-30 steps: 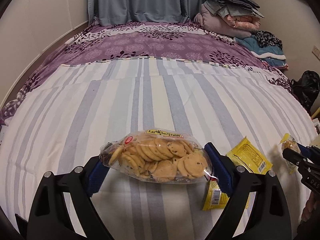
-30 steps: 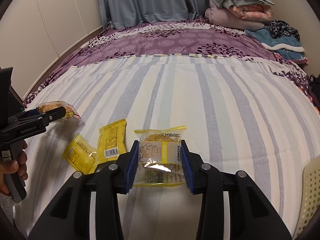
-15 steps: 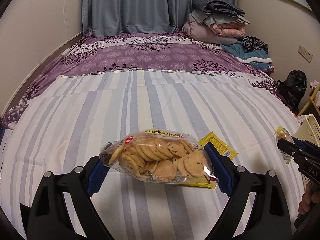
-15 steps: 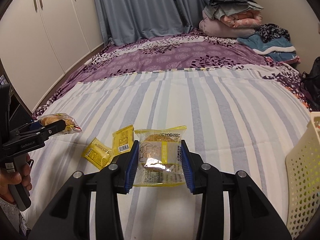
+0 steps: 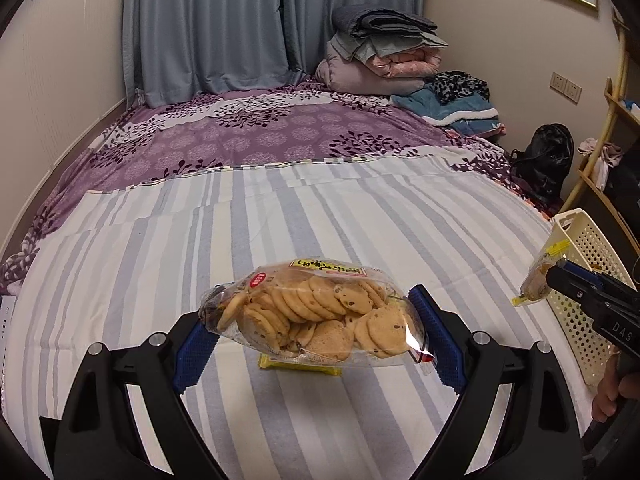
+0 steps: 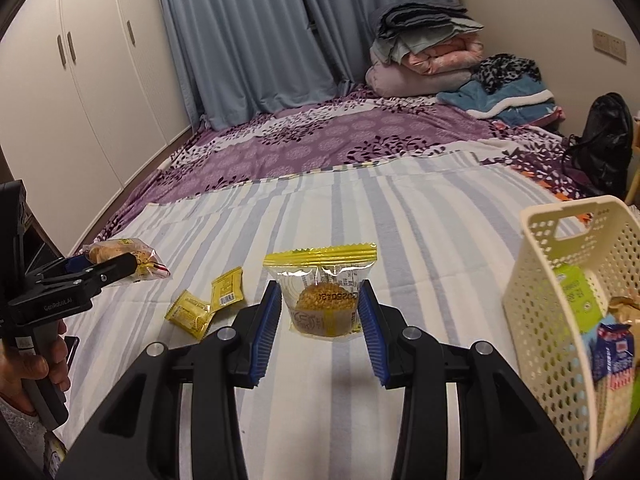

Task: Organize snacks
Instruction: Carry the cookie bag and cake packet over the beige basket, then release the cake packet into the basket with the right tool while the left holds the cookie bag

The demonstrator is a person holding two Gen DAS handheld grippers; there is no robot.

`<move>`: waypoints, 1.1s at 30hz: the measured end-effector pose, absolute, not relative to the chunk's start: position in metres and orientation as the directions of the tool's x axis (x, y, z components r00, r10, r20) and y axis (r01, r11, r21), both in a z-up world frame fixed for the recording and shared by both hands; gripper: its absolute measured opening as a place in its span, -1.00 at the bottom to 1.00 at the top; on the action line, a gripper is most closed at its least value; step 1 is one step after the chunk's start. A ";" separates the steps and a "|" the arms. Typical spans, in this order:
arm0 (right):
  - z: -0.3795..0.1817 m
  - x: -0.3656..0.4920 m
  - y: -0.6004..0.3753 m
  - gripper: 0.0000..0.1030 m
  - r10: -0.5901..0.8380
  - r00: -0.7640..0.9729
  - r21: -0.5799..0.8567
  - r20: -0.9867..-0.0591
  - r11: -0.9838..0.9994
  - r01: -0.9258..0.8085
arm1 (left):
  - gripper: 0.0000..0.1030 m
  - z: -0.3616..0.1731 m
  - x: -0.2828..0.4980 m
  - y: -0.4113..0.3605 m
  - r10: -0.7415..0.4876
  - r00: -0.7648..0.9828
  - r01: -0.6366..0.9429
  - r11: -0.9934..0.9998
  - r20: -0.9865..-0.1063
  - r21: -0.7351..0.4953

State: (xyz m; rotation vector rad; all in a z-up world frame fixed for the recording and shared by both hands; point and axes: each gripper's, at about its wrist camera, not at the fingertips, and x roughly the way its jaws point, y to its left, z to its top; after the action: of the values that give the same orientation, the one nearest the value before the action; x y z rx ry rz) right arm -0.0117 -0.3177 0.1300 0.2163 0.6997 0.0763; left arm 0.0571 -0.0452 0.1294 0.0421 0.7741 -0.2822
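My left gripper (image 5: 316, 332) is shut on a clear bag of chocolate-chip cookies (image 5: 316, 314) and holds it above the striped bedsheet; it also shows in the right wrist view (image 6: 120, 260). My right gripper (image 6: 320, 312) is shut on a small yellow-edged pastry packet (image 6: 322, 290), held in the air; it also shows in the left wrist view (image 5: 538, 280). A cream perforated basket (image 6: 536, 292) stands at the right with several snack packs inside. Two yellow packets (image 6: 208, 302) lie on the sheet; one peeks out under the cookie bag (image 5: 300, 362).
The bed carries a striped sheet (image 6: 400, 216) in front and a purple floral cover (image 5: 260, 132) behind. Folded blankets (image 5: 384, 56) are piled at the far right corner. A black bag (image 6: 604, 140) and a wooden shelf (image 5: 600, 196) stand right of the bed.
Both grippers have risen and swung right with their snacks still held. The basket has come into view at the right. The yellow packets now lie further left and below.
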 end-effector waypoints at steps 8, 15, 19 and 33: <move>0.159 -0.051 -0.355 -0.23 0.093 0.832 0.247 -0.546 0.968 0.054 | 0.77 0.148 0.041 -0.084 -0.280 0.680 0.343 0.938 -0.678 -0.044; 0.178 -0.093 -0.401 -0.23 -0.001 0.870 0.259 -0.493 0.954 0.148 | 0.77 0.161 0.029 -0.115 -0.319 0.675 0.407 0.913 -0.665 -0.026; 0.184 -0.124 -0.428 -0.23 -0.071 0.873 0.243 -0.483 0.947 0.212 | 0.77 0.167 0.022 -0.134 -0.348 0.665 0.445 0.895 -0.661 -0.023; 0.164 -0.198 -0.489 -0.22 -0.236 0.802 0.191 -0.548 0.899 0.395 | 0.77 0.175 0.000 -0.212 -0.445 0.605 0.592 0.806 -0.660 -0.001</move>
State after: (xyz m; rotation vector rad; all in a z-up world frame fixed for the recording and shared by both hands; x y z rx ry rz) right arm -0.1979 -0.4894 0.1639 0.3052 0.5424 -0.3439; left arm -0.0004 -0.2122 0.1747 0.2274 0.6964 -0.6058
